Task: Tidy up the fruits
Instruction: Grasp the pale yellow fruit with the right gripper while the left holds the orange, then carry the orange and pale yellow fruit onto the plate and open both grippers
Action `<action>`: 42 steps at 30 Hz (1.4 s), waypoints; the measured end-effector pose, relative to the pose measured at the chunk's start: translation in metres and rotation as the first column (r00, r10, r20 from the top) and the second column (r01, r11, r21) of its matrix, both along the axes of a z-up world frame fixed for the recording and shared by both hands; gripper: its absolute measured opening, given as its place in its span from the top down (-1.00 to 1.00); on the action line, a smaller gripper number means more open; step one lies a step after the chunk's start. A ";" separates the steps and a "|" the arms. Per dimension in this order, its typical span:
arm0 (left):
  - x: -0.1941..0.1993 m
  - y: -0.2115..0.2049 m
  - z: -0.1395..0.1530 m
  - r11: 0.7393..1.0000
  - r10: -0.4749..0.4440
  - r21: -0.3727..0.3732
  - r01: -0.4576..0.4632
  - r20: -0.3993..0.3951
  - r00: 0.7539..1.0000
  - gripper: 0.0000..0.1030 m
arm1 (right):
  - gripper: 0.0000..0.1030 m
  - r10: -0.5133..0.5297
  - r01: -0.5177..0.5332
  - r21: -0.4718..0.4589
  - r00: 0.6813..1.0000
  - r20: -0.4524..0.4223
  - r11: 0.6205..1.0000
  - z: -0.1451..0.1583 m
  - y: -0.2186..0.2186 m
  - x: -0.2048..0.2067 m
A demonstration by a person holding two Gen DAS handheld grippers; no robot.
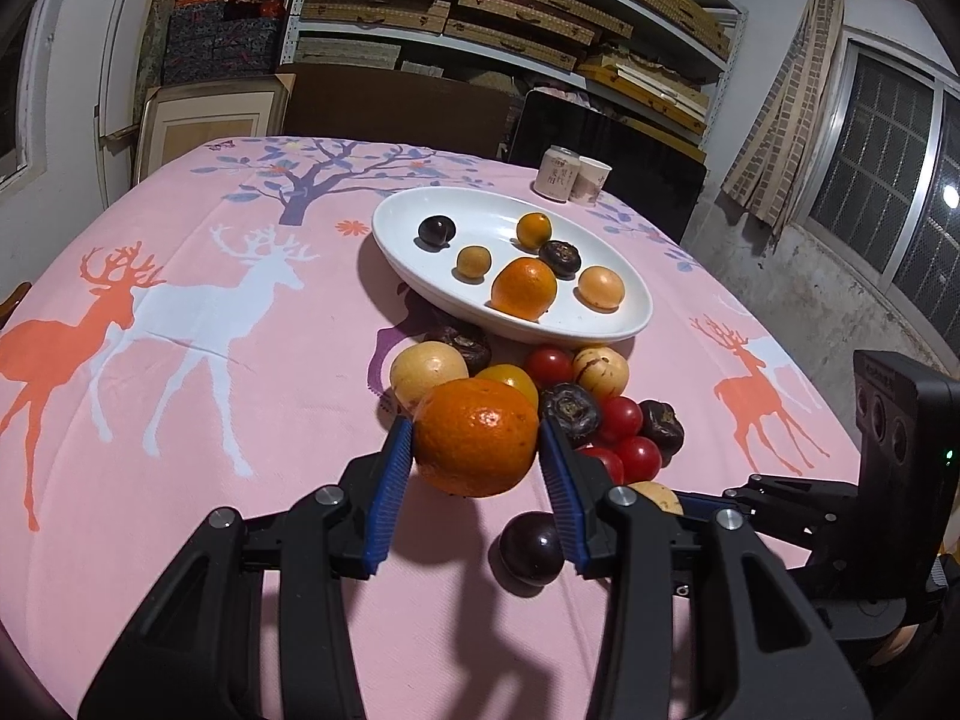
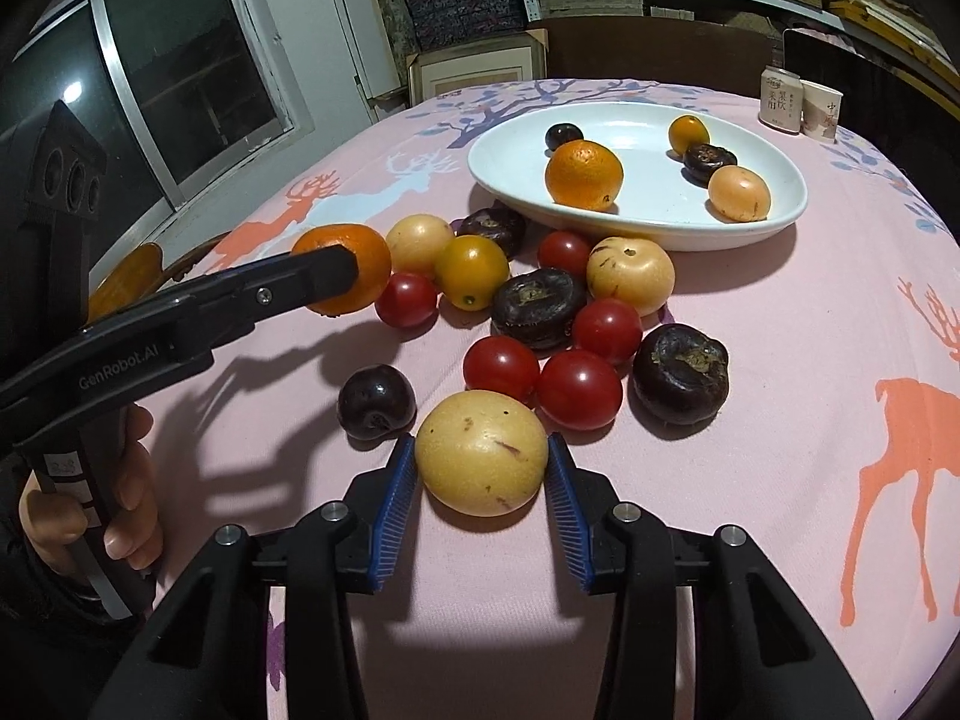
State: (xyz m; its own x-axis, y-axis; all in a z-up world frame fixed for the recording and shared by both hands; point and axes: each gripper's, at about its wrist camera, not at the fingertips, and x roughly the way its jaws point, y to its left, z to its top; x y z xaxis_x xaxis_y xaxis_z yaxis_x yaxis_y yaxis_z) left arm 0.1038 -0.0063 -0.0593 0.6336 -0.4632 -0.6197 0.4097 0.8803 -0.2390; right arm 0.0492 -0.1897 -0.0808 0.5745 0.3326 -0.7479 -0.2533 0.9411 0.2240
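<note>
My right gripper (image 2: 482, 468) has its jaws pinching a yellow fruit (image 2: 480, 450) across its widest part; it looks smooth, firm and light, so I'd squeeze gently. My left gripper (image 1: 477, 450) pinches an orange (image 1: 476, 435), whose dimpled peel should give and grip well. Both sit on the surface, short of the white dish (image 1: 600, 330).

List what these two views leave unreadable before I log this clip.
- Yellow fruit, left wrist view: mostly hidden behind the jaws holding the orange.
- Can and paper cup: print too small to read.
- Plate, right wrist view: one small fruit hidden behind the plated orange.
- Right gripper: jaws flank the yellow fruit; firm contact unclear.
</note>
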 end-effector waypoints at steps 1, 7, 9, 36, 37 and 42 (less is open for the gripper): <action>0.000 0.000 0.000 1.000 0.000 0.000 0.000 0.000 1.000 0.18 | 0.15 -0.003 0.003 0.005 1.000 0.001 1.000 0.000 -0.001 0.000; -0.001 -0.001 -0.001 1.000 -0.004 0.002 0.004 -0.004 1.000 0.18 | 0.15 -0.020 0.019 0.038 1.000 0.010 0.999 0.002 -0.008 -0.002; -0.001 -0.002 -0.002 1.000 -0.006 0.004 0.006 -0.005 1.000 0.18 | 0.15 -0.024 0.024 0.046 1.000 0.014 0.999 0.002 -0.009 -0.002; 0.080 -0.044 0.041 0.993 -0.052 0.106 0.047 0.044 0.998 0.17 | 0.14 -0.160 0.145 0.135 0.981 0.105 0.980 0.074 -0.089 0.070; 0.092 -0.048 0.039 0.993 -0.051 0.113 0.046 0.035 0.998 0.17 | 0.14 -0.165 0.150 0.145 0.981 0.099 0.978 0.076 -0.090 0.083; 0.140 -0.060 0.025 0.991 -0.027 0.135 0.028 -0.013 1.000 0.17 | 0.14 -0.190 0.183 0.130 0.981 0.046 0.974 0.065 -0.084 0.149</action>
State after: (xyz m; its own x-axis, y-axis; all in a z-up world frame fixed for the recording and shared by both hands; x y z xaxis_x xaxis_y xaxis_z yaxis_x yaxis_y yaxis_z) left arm 0.2437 -0.0666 -0.0340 0.6148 -0.3921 -0.6843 0.4322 0.8933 -0.1235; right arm 0.1978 -0.2742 -0.0155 0.6760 0.3042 -0.6712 -0.0919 0.9385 0.3327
